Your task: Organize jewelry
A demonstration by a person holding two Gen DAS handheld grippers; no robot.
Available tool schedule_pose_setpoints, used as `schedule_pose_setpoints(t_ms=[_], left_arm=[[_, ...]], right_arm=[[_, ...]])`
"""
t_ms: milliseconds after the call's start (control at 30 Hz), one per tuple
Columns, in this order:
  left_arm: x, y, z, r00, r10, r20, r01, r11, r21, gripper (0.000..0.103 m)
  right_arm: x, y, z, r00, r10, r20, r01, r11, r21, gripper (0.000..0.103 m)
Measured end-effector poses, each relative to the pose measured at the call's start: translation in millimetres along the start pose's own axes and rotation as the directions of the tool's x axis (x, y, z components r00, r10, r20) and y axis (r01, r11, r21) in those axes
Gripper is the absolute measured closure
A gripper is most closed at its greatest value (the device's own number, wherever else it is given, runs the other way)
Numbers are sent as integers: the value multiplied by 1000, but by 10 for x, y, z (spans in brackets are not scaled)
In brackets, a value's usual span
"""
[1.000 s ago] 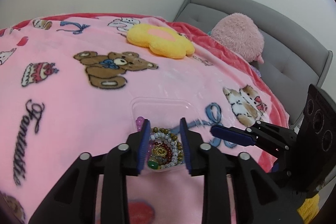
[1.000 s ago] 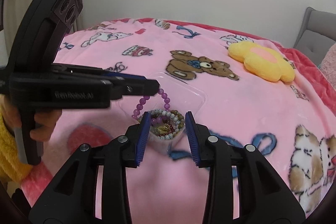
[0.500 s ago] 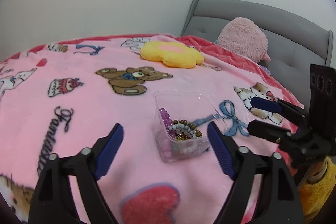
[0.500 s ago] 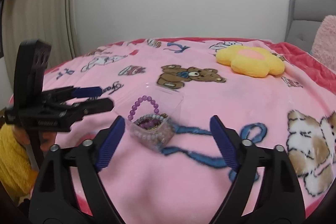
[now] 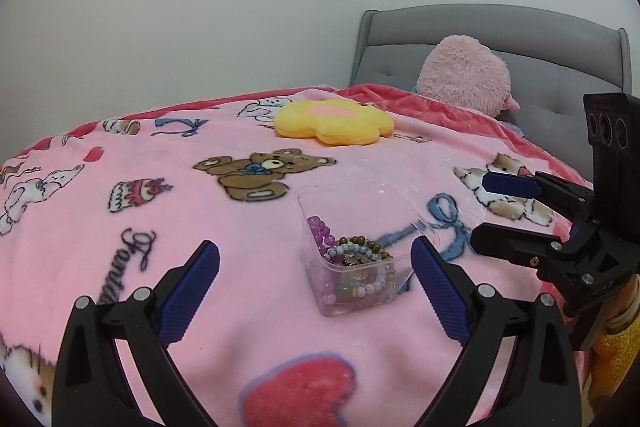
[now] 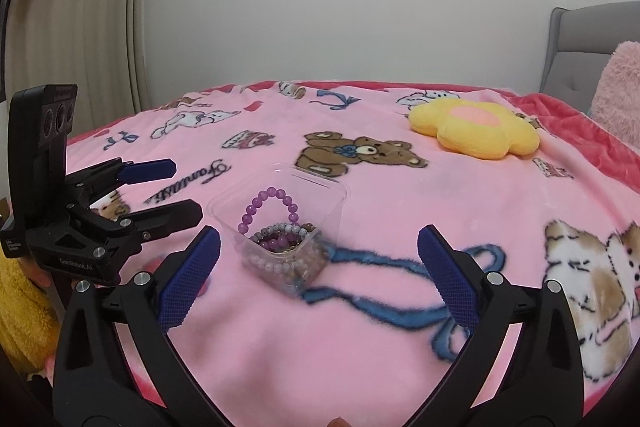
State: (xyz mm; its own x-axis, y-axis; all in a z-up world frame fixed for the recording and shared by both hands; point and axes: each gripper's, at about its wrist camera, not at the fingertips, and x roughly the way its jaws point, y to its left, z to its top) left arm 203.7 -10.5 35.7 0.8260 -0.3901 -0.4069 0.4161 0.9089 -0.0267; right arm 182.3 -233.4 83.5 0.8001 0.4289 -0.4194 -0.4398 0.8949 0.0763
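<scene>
A clear plastic box [image 5: 352,205] sits on the pink blanket and holds several beaded bracelets [image 5: 352,255], among them a purple one [image 6: 269,207] that stands up against its wall. The box also shows in the right wrist view [image 6: 320,195]. My left gripper [image 5: 314,287] is open and empty, raised in front of the box. My right gripper [image 6: 318,275] is open and empty, on the box's other side. Each gripper shows in the other's view, the right [image 5: 508,211] and the left [image 6: 168,189], both apart from the box.
The pink cartoon blanket [image 5: 120,227] covers the bed. A yellow flower cushion [image 5: 334,121] and a pink plush toy [image 5: 464,75] lie near the grey headboard [image 5: 560,39]. A curtain [image 6: 80,27] hangs at the left in the right wrist view.
Both grippers have opened wide, let go of the box and bracelets, and drawn back and up from it. The box rests on the blanket.
</scene>
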Motion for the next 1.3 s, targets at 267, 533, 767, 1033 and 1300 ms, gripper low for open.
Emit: schedule_pose_setpoints(t_ms=[267,533,767,1033,1300], left_arm=[[22,20,-21,1000,-16,-12,16,1000,-19,8],[36,22,-26,1000,-25,-18,25,999,-25,8],[37,22,-28,1000,-22,-18,22,999,-24,8],[40,27,-34,1000,-24,-18,24,999,-28,8],[37,25,-46,999,-30,-20,29,999,-33,8]], right_arm=[[21,-47,-26,1000,4,-7,-4,1000,26,8],[41,-47,-30,1000,7,-8,-7,1000,23,8],[32,-43,-25,1000,6,-6,-6,1000,21,8],[35,-42,-26,1000,11,-8,-11,1000,28,8],[40,-45,-37,1000,17,-8,-17,999,43,8]])
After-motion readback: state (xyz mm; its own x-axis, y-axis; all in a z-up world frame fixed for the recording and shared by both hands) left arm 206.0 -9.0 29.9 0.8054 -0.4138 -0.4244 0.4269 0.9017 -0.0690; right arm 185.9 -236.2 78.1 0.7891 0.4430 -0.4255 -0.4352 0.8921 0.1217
